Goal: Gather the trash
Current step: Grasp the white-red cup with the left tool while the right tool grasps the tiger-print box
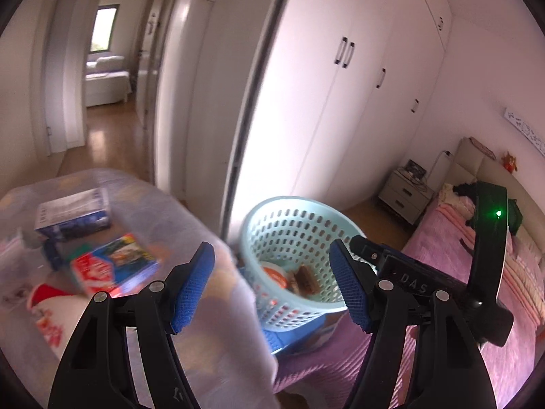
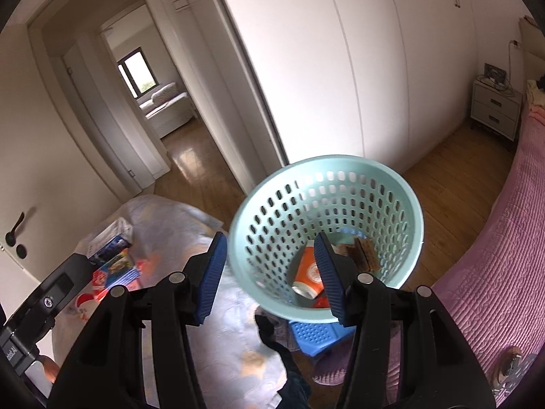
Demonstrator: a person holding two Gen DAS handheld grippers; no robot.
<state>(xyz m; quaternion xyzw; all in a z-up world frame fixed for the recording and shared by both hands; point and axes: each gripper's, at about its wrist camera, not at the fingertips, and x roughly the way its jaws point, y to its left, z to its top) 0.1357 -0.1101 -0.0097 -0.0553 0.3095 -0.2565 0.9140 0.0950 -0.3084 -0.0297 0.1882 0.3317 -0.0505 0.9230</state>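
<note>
A light blue perforated basket stands on a blue stool beside the bed. It holds an orange paper cup and a brown wrapper. A table under a clear plastic cover carries a red and blue box, a white and blue box and a red and white packet. My left gripper is open and empty over the table's edge. My right gripper is open and empty, just above the basket's near rim.
A bed with a pink quilt lies to the right. White wardrobe doors stand behind the basket. A nightstand sits by the bed's head. An open doorway leads left. Dark cloth hangs near the stool.
</note>
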